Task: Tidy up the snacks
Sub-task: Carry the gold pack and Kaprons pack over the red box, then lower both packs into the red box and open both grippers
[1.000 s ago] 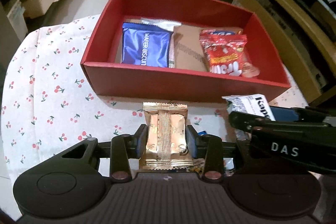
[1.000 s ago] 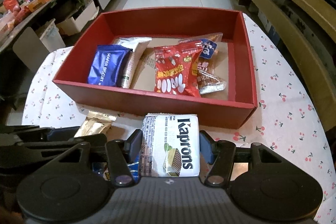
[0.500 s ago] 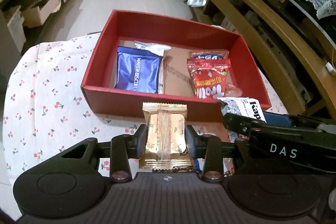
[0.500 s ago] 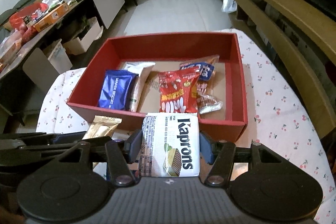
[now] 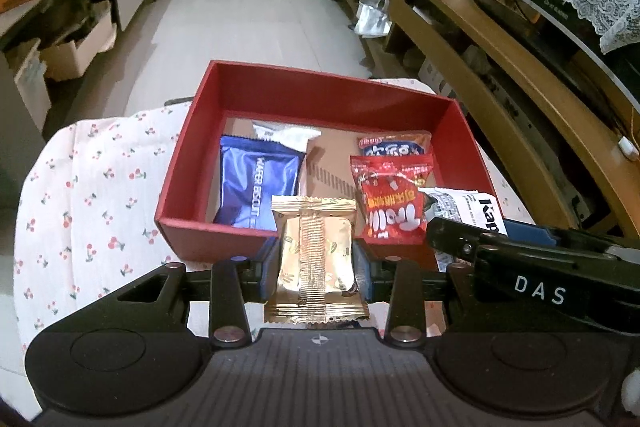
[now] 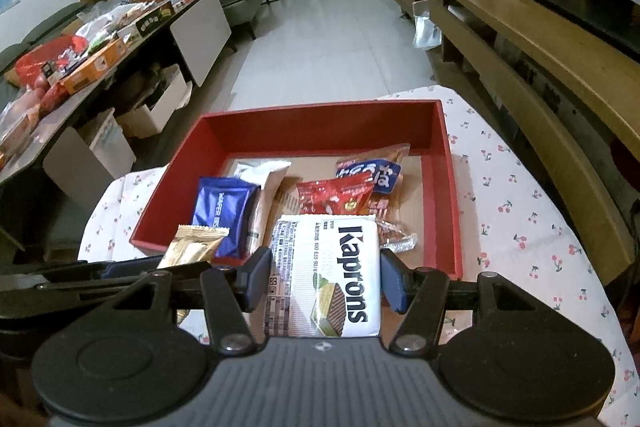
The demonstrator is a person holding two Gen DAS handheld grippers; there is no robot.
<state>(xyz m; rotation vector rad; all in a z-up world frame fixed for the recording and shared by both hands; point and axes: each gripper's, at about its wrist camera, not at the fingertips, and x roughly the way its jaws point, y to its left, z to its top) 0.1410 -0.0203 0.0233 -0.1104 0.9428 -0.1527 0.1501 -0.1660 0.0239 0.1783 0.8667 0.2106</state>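
Note:
My left gripper (image 5: 316, 265) is shut on a gold snack packet (image 5: 314, 259), held upright in front of the near wall of the red box (image 5: 320, 83). My right gripper (image 6: 324, 277) is shut on a white Kaprons wafer pack (image 6: 326, 271), also raised at the near wall of the red box (image 6: 320, 119). Inside the box lie a blue wafer biscuit pack (image 5: 256, 187), a white packet (image 5: 288, 137), a red snack bag (image 5: 392, 199) and an orange-blue bag (image 5: 394, 145). The right gripper and its pack (image 5: 484, 211) show at the right of the left wrist view.
The box sits on a white cloth with cherry print (image 5: 92, 195) over a small table. A wooden cabinet (image 6: 540, 39) runs along the right. A cluttered table (image 6: 80, 55) and cardboard boxes (image 5: 76, 51) stand at the left, with tiled floor beyond.
Both grippers have risen with their packets, and the views now look further over the box and into the room. The grips look unchanged.

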